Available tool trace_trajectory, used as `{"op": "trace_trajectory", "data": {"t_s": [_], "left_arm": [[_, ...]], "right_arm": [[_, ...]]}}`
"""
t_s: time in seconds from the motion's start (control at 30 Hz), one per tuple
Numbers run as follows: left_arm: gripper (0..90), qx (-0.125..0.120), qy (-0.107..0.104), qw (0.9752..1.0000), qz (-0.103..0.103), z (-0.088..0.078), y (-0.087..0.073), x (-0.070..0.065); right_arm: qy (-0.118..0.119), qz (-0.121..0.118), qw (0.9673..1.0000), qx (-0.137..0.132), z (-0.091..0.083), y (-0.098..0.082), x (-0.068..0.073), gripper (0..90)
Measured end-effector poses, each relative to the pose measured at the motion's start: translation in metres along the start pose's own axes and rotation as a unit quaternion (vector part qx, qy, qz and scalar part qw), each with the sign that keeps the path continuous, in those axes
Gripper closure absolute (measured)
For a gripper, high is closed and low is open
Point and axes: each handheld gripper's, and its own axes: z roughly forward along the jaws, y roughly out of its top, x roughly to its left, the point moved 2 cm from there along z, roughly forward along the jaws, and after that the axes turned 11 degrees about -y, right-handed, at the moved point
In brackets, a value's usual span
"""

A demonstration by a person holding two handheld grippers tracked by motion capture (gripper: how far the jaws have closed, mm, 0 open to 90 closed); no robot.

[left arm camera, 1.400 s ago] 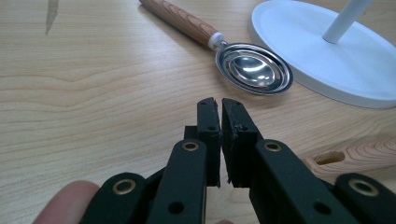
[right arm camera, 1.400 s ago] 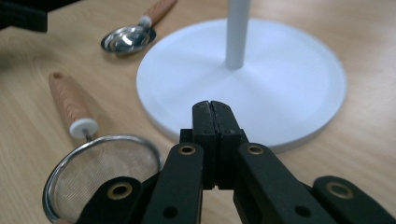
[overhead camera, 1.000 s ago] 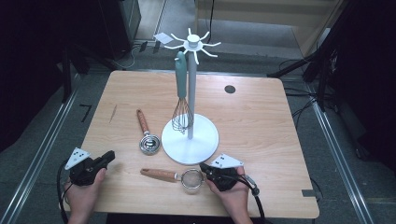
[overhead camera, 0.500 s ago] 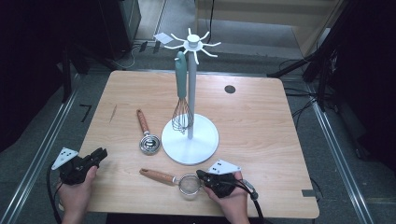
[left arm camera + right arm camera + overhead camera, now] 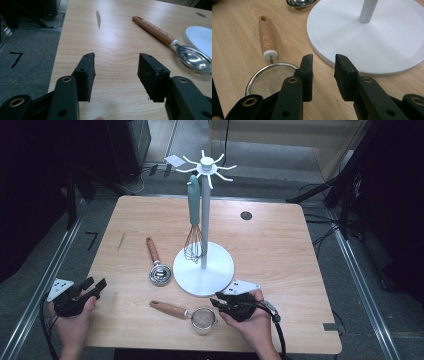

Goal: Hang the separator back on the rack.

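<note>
A white utensil stand (image 5: 215, 270) stands mid-table, and a teal-handled whisk (image 5: 194, 205) hangs from one of its hooks. A wooden-handled metal scoop (image 5: 155, 260) lies to its left. A wooden-handled strainer (image 5: 202, 317) lies near the front edge. My left gripper (image 5: 97, 285) hovers at the table's front left corner. Its jaws have just been opening and hold nothing; the left gripper view shows bare wood between them (image 5: 116, 63), with the scoop (image 5: 175, 45) farther off. My right gripper (image 5: 323, 62) sits just right of the strainer (image 5: 269, 80), before the stand's base (image 5: 372, 47). Its jaws have also just been opening, empty.
A small dark round hole (image 5: 246, 215) marks the table's far right. A dark scratch (image 5: 98, 18) runs along the wood ahead of the left gripper. Grey floor with a painted "7" (image 5: 15, 58) lies past the left table edge.
Both grippers went from shut to open. The left hand slid left toward the table's edge. The right hand stayed by the strainer, lifting slightly.
</note>
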Motion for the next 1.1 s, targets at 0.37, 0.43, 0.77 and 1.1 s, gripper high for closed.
{"op": "trace_trajectory", "data": {"t_s": [0.37,0.43,0.77,1.1], "left_arm": [[29.6,0.024,0.034,0.9984,0.039,0.009,-0.003,-0.009],[27.9,0.026,0.037,0.9981,0.043,0.010,-0.003,-0.010],[11.4,0.034,0.033,0.9978,0.046,0.011,-0.003,-0.011],[0.0,0.048,0.011,0.9971,0.057,0.013,-0.004,-0.013]], "right_arm": [[0.040,-0.057,0.9960,0.056,0.012,0.034,0.013,54.1],[0.049,-0.069,0.9938,0.073,0.018,0.040,0.019,51.5],[0.078,-0.112,0.9822,0.129,0.042,0.054,0.046,47.0],[0.098,-0.126,0.9752,0.153,0.054,0.055,0.060,49.5]]}}
